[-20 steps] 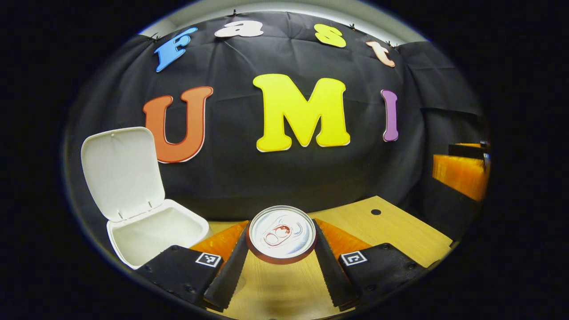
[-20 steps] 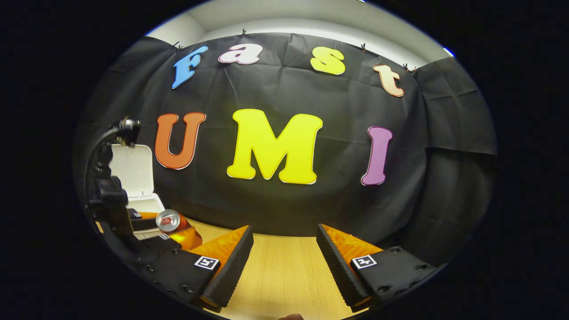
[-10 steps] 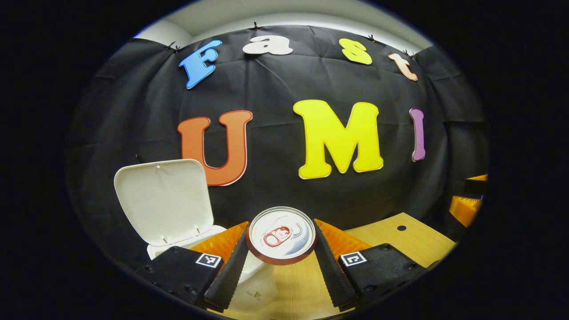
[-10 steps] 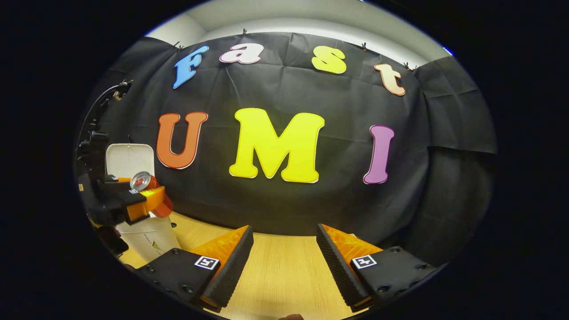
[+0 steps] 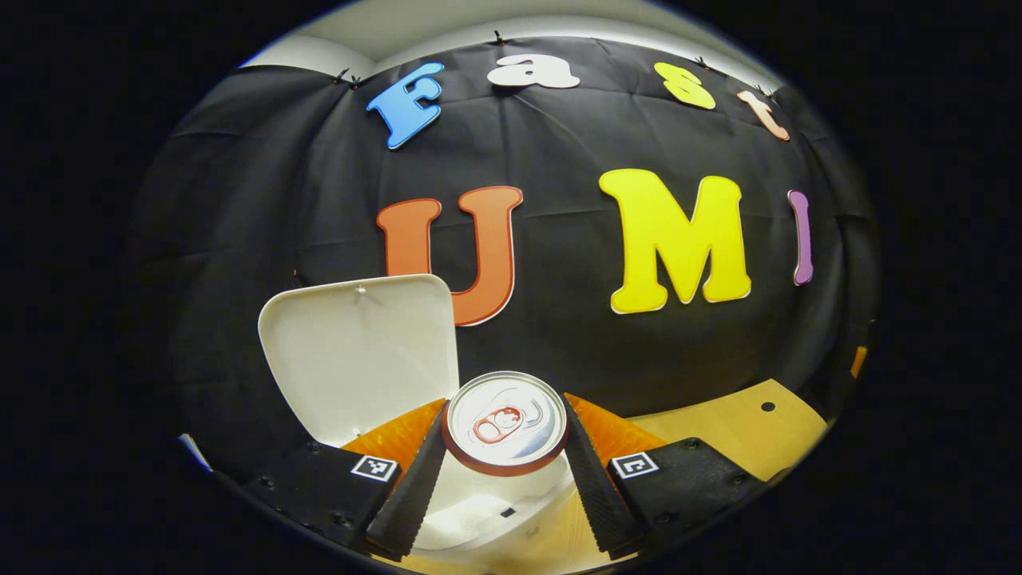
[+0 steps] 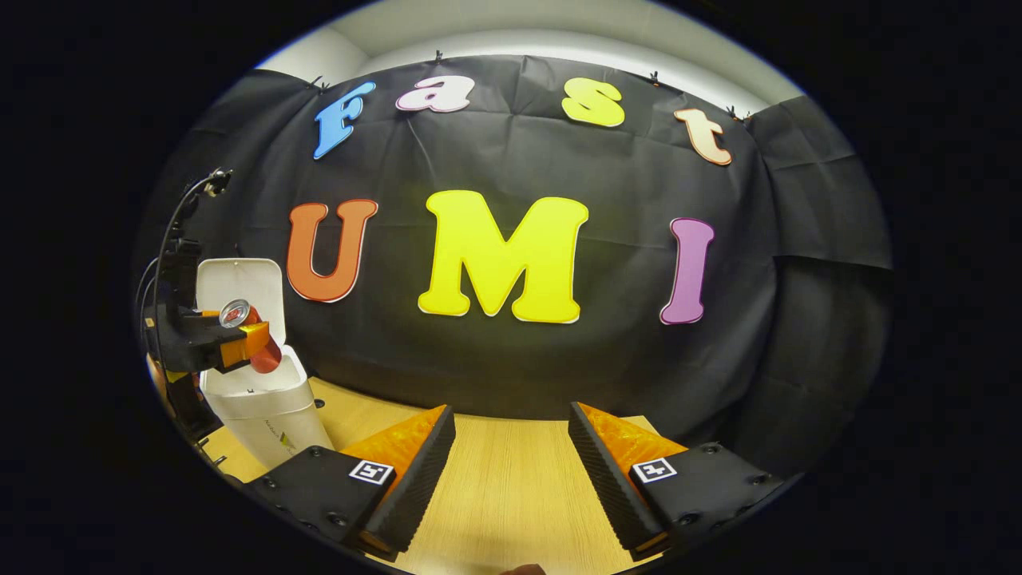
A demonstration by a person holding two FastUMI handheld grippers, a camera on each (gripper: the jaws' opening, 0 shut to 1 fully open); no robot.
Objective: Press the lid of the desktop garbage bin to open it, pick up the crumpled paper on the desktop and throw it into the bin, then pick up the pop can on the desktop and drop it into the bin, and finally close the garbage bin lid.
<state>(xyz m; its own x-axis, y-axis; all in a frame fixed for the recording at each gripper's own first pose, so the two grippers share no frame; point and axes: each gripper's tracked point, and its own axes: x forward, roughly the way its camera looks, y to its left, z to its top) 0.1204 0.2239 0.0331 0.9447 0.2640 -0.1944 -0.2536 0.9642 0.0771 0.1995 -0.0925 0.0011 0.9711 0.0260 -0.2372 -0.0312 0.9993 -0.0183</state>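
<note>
Now the pop can [image 5: 506, 422] is held between the two fingers of the left tool [image 5: 505, 471], both of which press on its sides, and it is carried above the open mouth of the desktop garbage bin [image 5: 479, 511]; seen from the right gripper view, the can [image 6: 249, 329] hangs tilted just over the bin's rim [image 6: 263, 391], in front of the raised lid [image 6: 239, 279]. The right tool [image 6: 511, 471] is held with its fingers spread wide and nothing between them, well apart from the bin, above the wooden surface [image 6: 495, 495]. The drop is judged to be the step in hand, with the closing of the lid left to follow. A miss is the chief risk: if the can is released while it sits over the rim rather than over the opening, it may strike the edge and roll off across the surface. The tilt of the can could also make it tumble against the upright lid [image 5: 359, 351], which stands just behind the can and might be knocked shut or jolted. Whether the crumpled paper already lies inside the bin cannot be told. Nothing is seen between the can and the opening; the lid is the only thing close enough to be struck.
</note>
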